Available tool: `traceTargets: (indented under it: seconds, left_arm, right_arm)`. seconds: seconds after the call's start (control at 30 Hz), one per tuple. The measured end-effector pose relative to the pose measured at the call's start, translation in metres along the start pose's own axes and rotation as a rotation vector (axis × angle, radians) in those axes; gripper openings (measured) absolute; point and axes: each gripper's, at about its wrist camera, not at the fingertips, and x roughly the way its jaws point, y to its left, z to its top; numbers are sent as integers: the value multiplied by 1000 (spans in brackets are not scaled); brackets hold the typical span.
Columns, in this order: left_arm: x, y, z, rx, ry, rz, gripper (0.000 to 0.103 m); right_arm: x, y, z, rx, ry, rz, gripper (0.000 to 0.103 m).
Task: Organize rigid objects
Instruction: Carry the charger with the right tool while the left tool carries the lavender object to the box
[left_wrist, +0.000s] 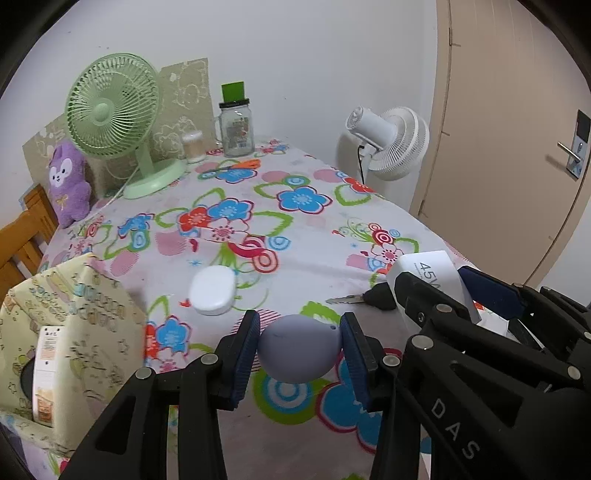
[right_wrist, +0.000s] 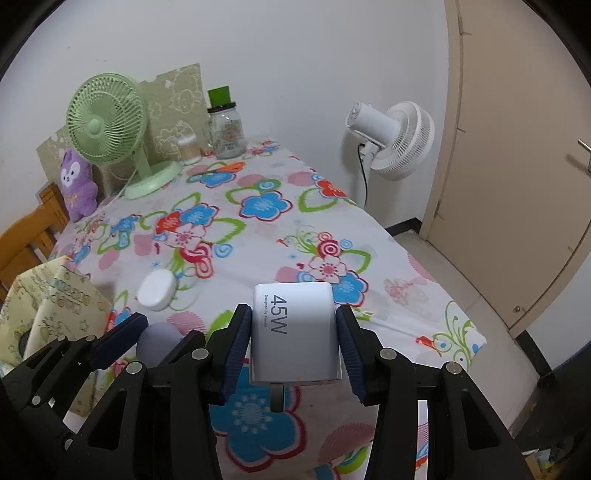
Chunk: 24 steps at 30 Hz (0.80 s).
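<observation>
Left gripper (left_wrist: 299, 350) clamped on smooth, rounded lavender plastic egg-shaped object (left_wrist: 299, 349): light, slippery, best gripped across middle. Right gripper (right_wrist: 293, 345), beside it, clamped on rigid white cube charger (right_wrist: 295, 332), flat sides.

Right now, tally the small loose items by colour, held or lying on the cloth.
White: 2, the charger in the right gripper and the case on the cloth
Lilac: 1, the egg in the left gripper
Black: 1, the key
Total: 4
</observation>
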Motion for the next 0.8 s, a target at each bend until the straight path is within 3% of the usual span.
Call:
traceTargets:
  seconds: [0.8]
  left_arm:
    - [-62, 53, 11, -46, -65, 29, 46]
  right_arm:
    - [-54, 62, 22, -85, -50, 42, 50]
